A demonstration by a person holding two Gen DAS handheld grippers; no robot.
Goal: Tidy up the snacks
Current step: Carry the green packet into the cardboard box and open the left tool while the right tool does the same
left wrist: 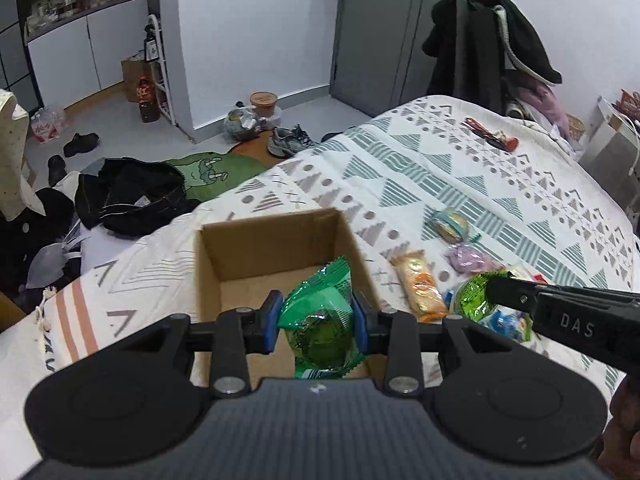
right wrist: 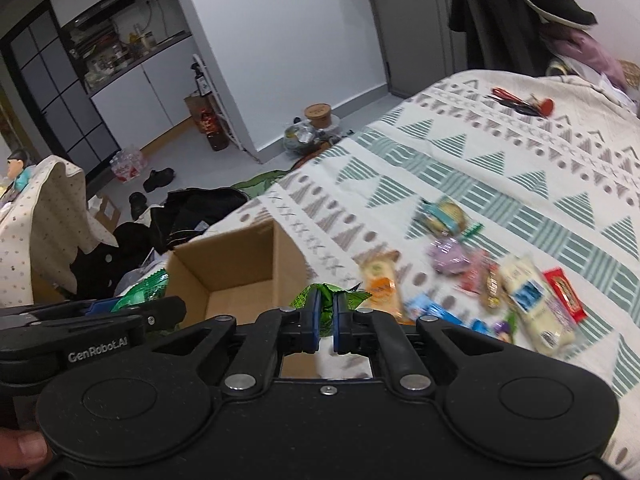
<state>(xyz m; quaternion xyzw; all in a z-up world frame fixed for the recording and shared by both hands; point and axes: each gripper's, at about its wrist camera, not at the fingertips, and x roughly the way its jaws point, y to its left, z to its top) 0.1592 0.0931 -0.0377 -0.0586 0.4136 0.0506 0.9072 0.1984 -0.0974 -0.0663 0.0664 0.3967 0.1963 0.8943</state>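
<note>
Over the box (left wrist: pixel 276 248), left-held green packet (left wrist: pixel 320 320)

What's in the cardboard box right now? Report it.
Looks empty. The cardboard box shows bare floor in both views; the green snack packet hangs above it, clamped in the left gripper. Its near corner is hidden.

patterned bedspread (left wrist: pixel 460 168), sneakers (left wrist: pixel 289 141), black clothes pile (left wrist: pixel 132 196), grey door (left wrist: pixel 384 28)

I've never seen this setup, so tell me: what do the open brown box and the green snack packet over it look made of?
The open brown box looks like plain matte cardboard, with raw tan walls. The green snack packet, clamped in the left tool, seems glossy plastic film: it is crinkled, shiny and partly see-through.
</note>
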